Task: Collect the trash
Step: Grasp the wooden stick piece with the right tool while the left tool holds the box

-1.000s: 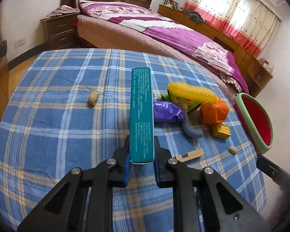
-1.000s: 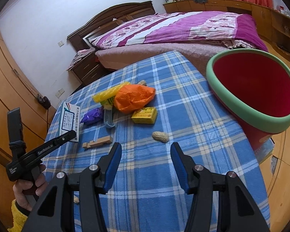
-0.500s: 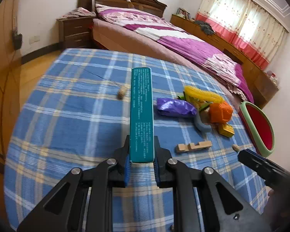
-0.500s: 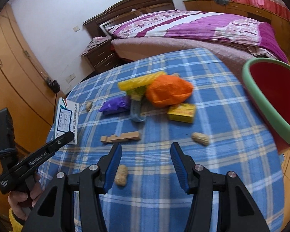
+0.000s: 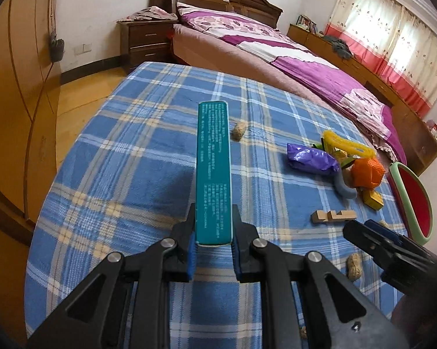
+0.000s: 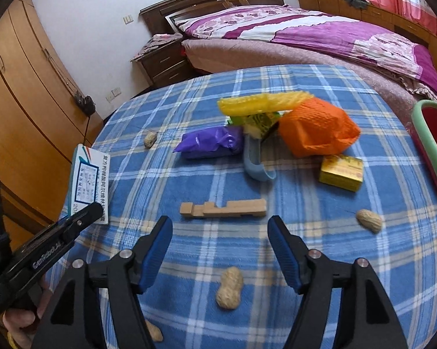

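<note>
My left gripper (image 5: 212, 250) is shut on a long teal box (image 5: 213, 171) and holds it above the blue plaid table; the box also shows in the right wrist view (image 6: 89, 183). My right gripper (image 6: 220, 250) is open and empty, just above a peanut (image 6: 230, 288) and in front of a wooden piece (image 6: 224, 208). Beyond lie a purple wrapper (image 6: 212, 145), an orange bag (image 6: 317, 128), a yellow wrapper (image 6: 265, 104), a yellow box (image 6: 340, 171) and a grey-blue curved piece (image 6: 255, 164). The red bin with a green rim (image 6: 431, 145) stands at the right.
More peanuts lie on the table (image 6: 369, 221), (image 6: 150, 139), (image 6: 154, 331). The plaid table (image 6: 189, 93) drops off at the left toward wooden wardrobes (image 6: 20, 101). A bed (image 6: 305, 35) and a nightstand (image 6: 160, 58) stand behind it.
Both grippers have pulled back and swung left over the table. The bin has slid to the right edge of the right wrist view. The left gripper has kept hold of the teal box.
</note>
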Tool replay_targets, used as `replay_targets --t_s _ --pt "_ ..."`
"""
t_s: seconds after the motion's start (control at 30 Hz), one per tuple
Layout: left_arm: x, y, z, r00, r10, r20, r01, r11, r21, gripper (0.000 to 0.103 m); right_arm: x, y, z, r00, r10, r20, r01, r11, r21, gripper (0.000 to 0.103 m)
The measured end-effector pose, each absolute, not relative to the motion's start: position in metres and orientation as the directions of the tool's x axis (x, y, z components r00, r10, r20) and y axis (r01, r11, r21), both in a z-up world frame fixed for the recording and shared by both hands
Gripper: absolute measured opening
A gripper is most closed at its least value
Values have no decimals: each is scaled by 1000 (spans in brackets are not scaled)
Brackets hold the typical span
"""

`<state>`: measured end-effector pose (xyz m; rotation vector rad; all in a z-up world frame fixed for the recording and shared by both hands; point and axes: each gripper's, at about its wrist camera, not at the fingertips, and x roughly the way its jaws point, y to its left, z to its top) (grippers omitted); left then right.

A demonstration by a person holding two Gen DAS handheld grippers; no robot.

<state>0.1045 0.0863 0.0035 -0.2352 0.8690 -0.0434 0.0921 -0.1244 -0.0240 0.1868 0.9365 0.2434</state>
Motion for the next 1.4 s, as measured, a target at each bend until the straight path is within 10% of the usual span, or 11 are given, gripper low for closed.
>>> replay_targets --t_s 0.67,1.2,1.4 --pt "103 92 -1 651 -148 -744 -63 967 -247 18 107 -89 -41 606 134 -784 -104 991 89 80" --pt "102 93 -2 649 -147 -746 -67 966 -248 18 95 -121 -37 601 108 -792 -72 994 81 17" --pt "102 93 -2 649 -143 -747 -68 967 -245 18 91 -128 -37 603 123 -788 -82 992 92 15"
